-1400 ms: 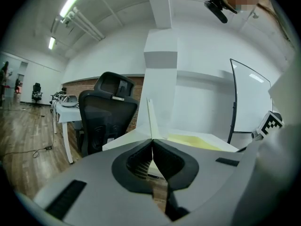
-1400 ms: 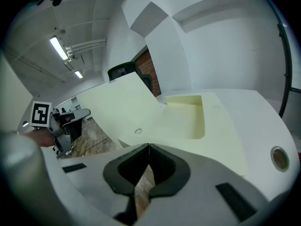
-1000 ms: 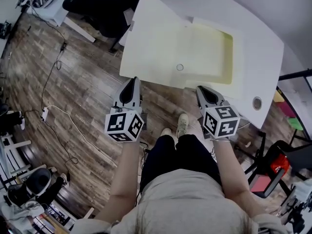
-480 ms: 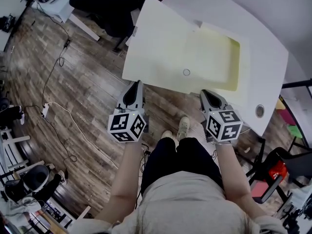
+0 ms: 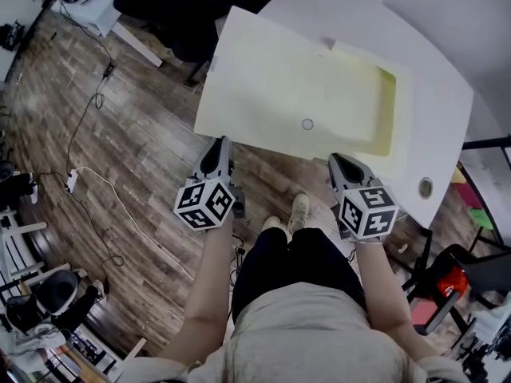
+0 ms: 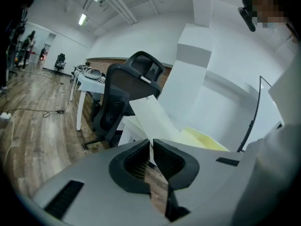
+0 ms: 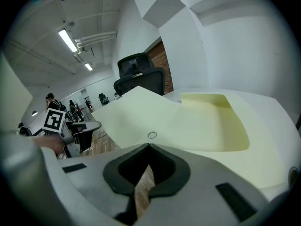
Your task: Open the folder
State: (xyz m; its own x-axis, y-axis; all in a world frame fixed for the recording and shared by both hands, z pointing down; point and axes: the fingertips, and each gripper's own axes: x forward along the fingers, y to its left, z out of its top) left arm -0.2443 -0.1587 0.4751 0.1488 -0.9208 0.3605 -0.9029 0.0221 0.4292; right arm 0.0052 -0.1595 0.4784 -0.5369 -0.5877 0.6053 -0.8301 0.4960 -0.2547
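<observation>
A pale yellow folder (image 5: pixel 351 94) lies open on the white table (image 5: pixel 435 70). Its left cover (image 5: pixel 255 78) juts past the table's edge over the floor. My left gripper (image 5: pixel 219 144) is shut on that cover's near edge. In the left gripper view the cover (image 6: pixel 155 119) runs down into the closed jaws of that gripper (image 6: pixel 151 145). My right gripper (image 5: pixel 335 159) is shut, its tips at the folder's near edge. The right gripper view shows the folder (image 7: pixel 211 121) just beyond the right gripper (image 7: pixel 148 147). Whether it pinches the folder is not visible.
A small ring (image 5: pixel 307 124) marks the folder near its front edge. The table has a round cable hole (image 5: pixel 425 187) at its near right. A black office chair (image 5: pixel 172 10) stands beyond the cover, and cables (image 5: pixel 88 178) trail across the wooden floor at left.
My left gripper has sunk a little with the cover, which now lies flatter and wider open. The right gripper has stayed in place.
</observation>
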